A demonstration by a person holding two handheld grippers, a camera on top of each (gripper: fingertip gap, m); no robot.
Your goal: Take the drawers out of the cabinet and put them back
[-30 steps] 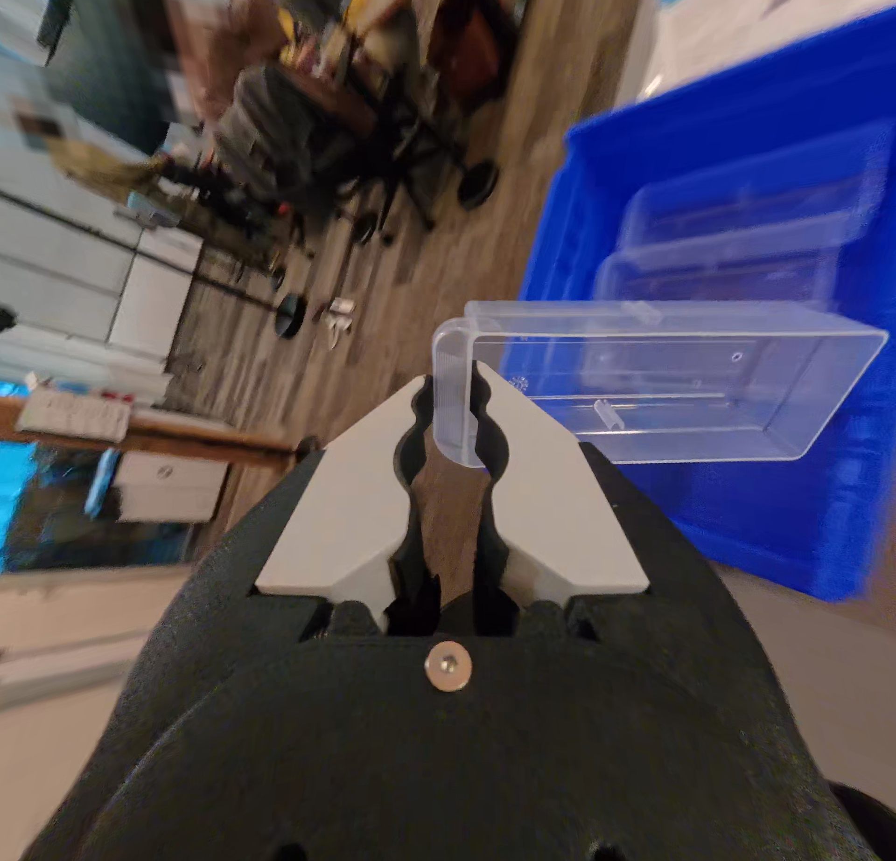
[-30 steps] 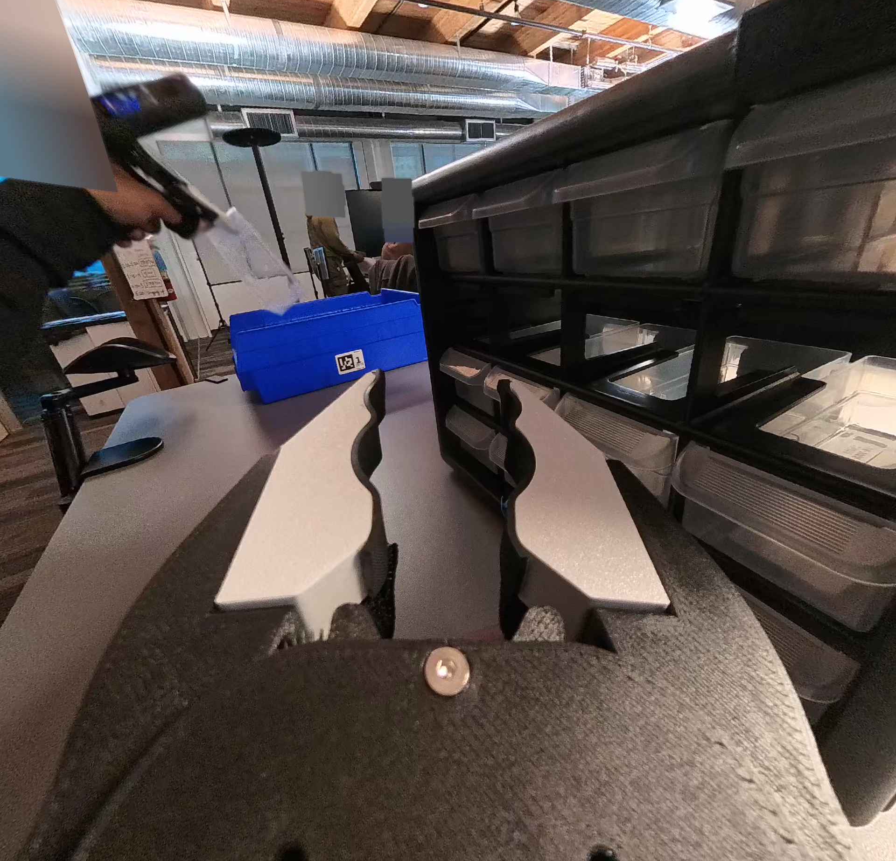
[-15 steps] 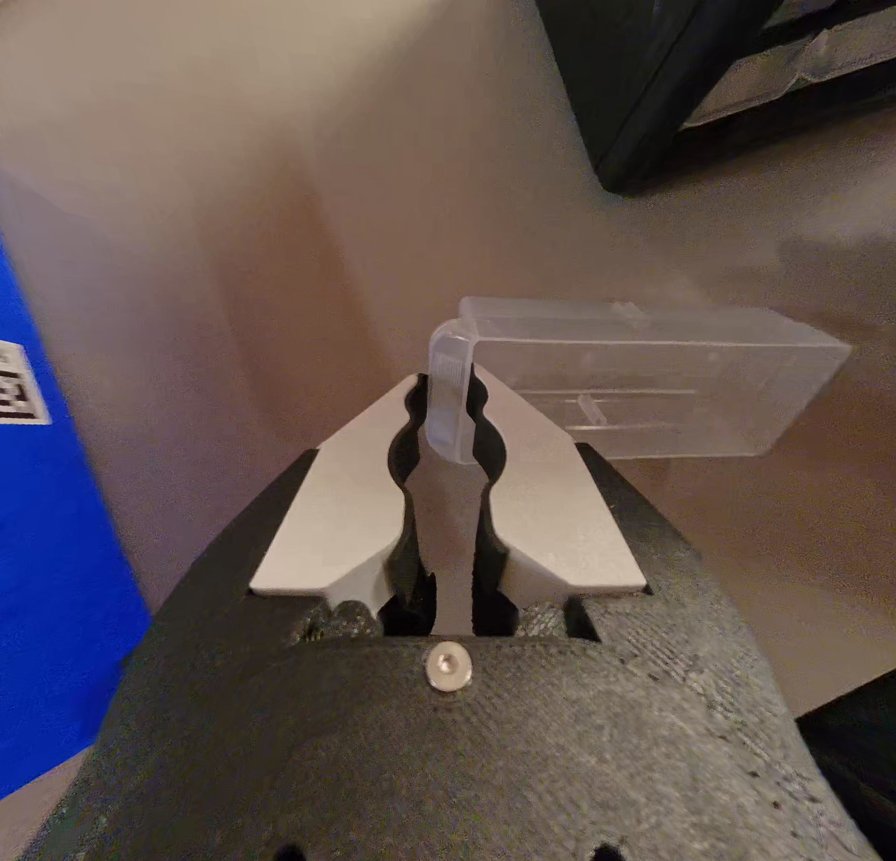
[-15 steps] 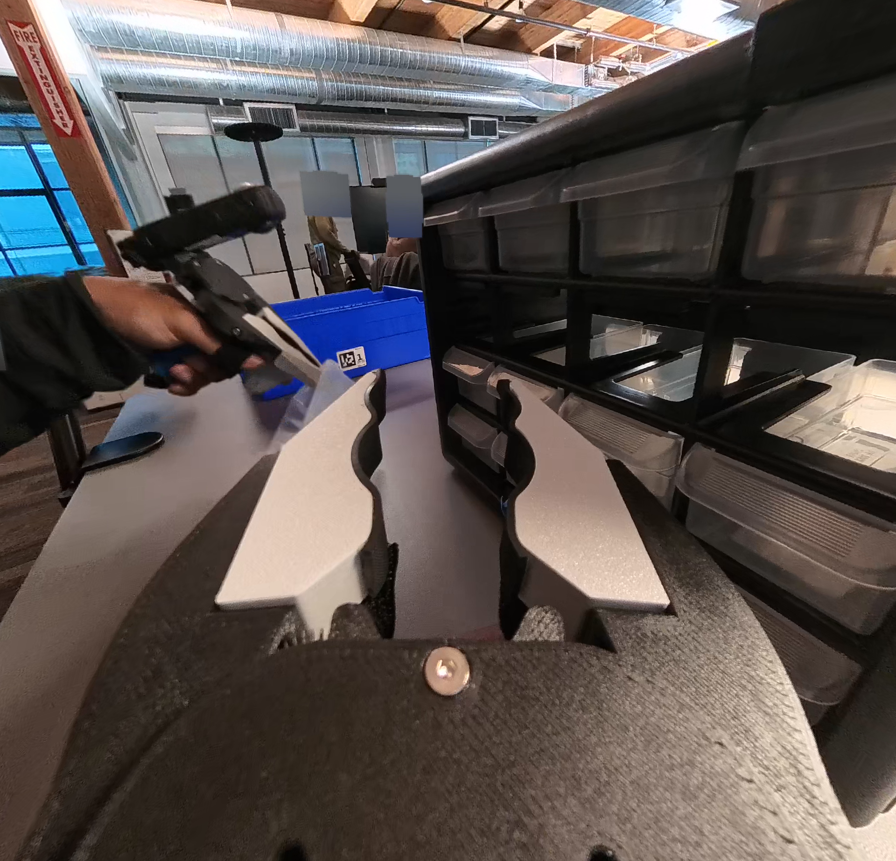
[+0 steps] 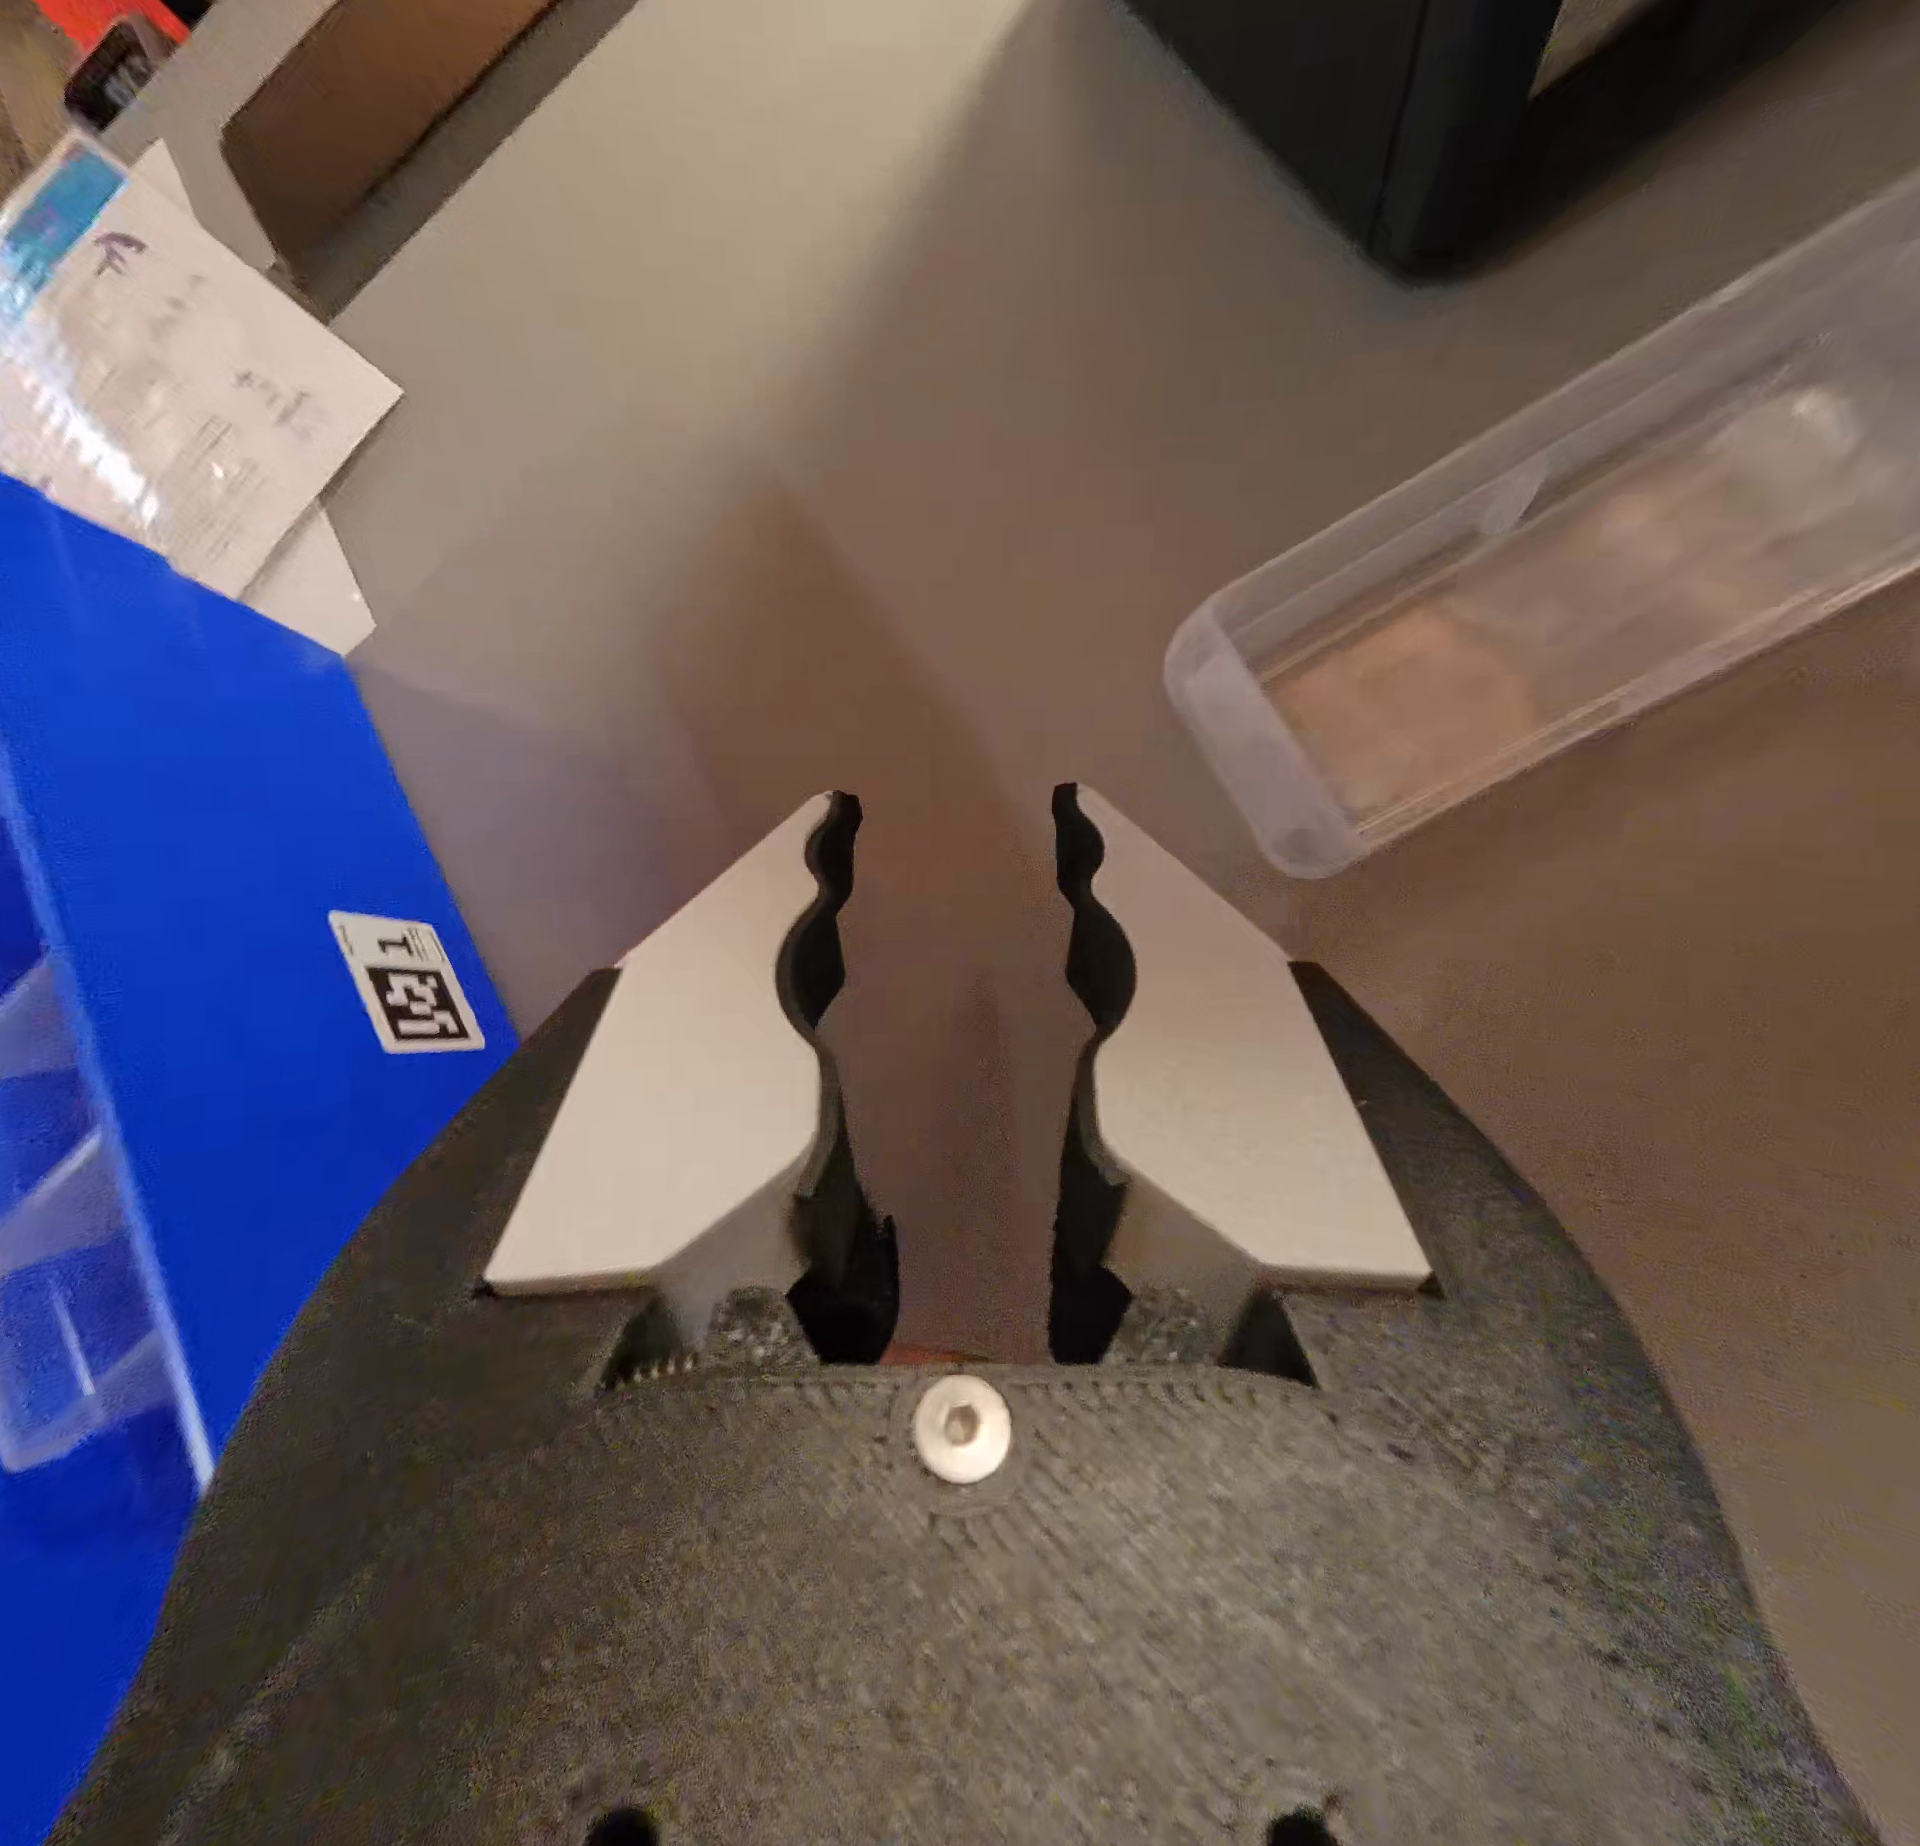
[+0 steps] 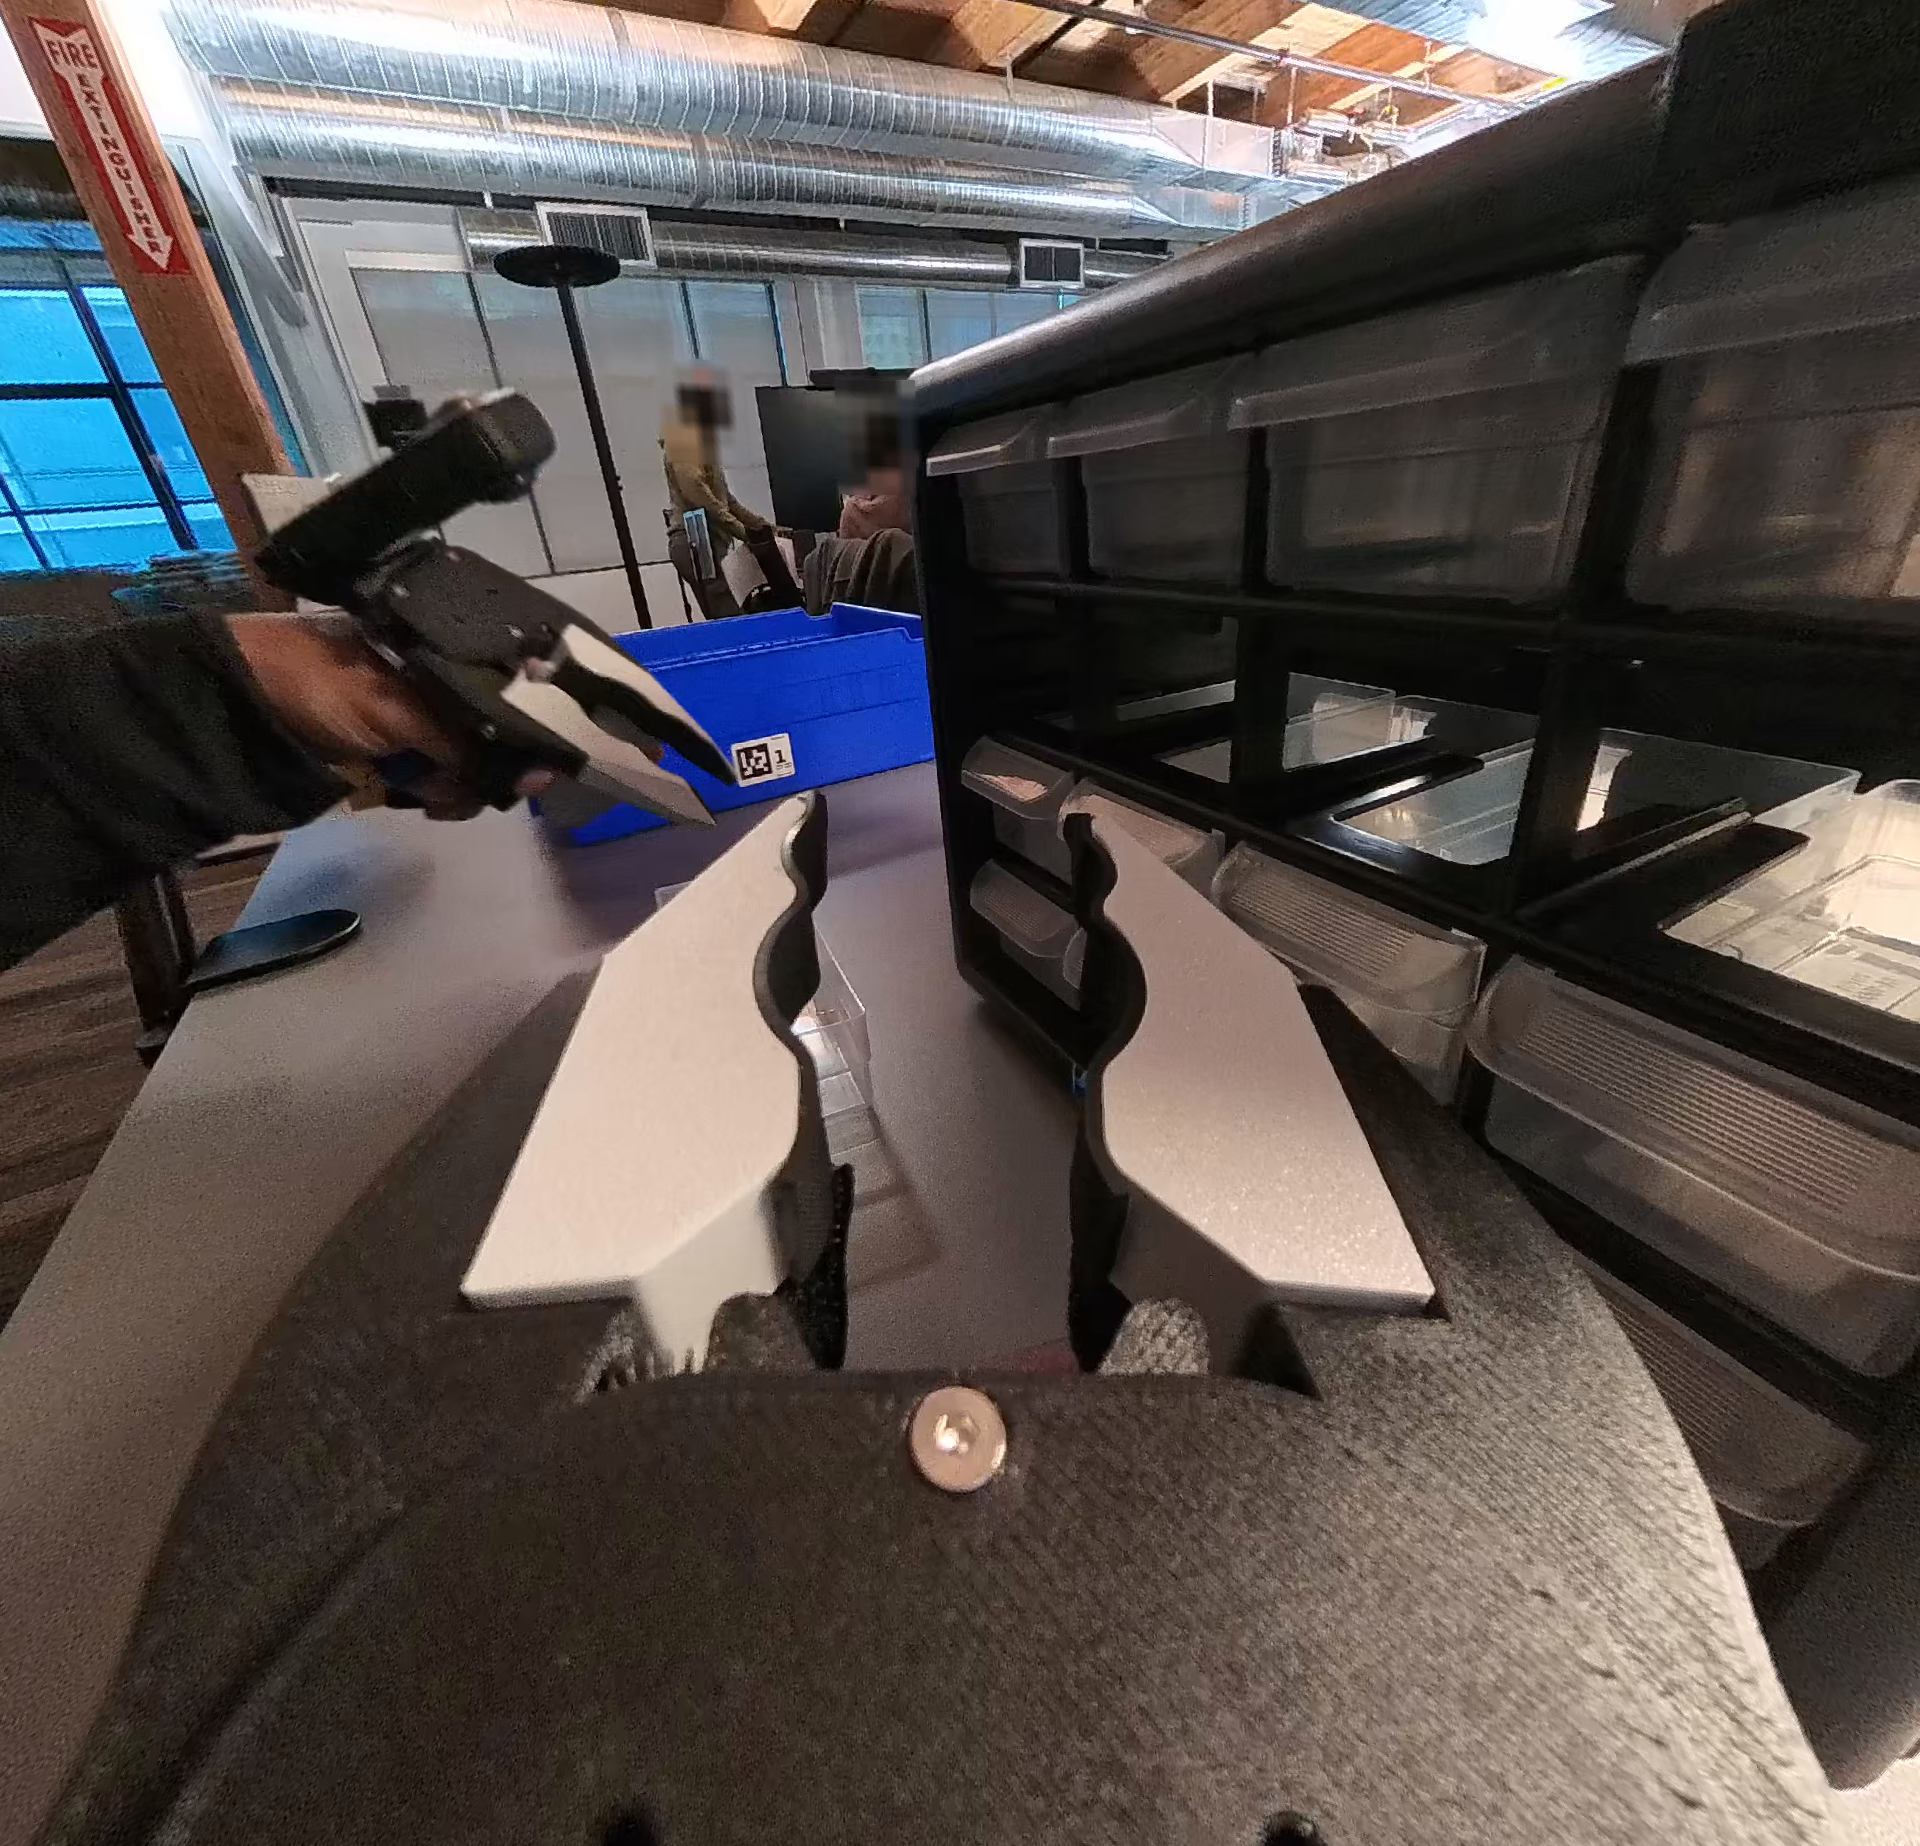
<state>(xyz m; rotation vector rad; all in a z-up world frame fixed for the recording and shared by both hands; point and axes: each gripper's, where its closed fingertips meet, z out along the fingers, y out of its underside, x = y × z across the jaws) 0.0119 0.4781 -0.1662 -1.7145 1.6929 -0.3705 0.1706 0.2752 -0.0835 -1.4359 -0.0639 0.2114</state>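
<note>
Drawer (image 5: 1538, 591) beside spread, empty left fingers (image 5: 727, 1017)

Blue bin (image 5: 156, 861) on grey table (image 5: 727, 342); papers (image 5: 177, 383) beside bin.

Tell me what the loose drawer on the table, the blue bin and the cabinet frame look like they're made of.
Loose drawer: clear, glossy plastic, likely; the table shows through its walls. Blue bin: opaque moulded plastic with a smooth, slightly shiny wall. Cabinet frame: black, matte, probably plastic, though the look leaves that open.

Left wrist view looks down at table (image 5: 727, 446); right faces cabinet (image 6: 1455, 653).
</note>
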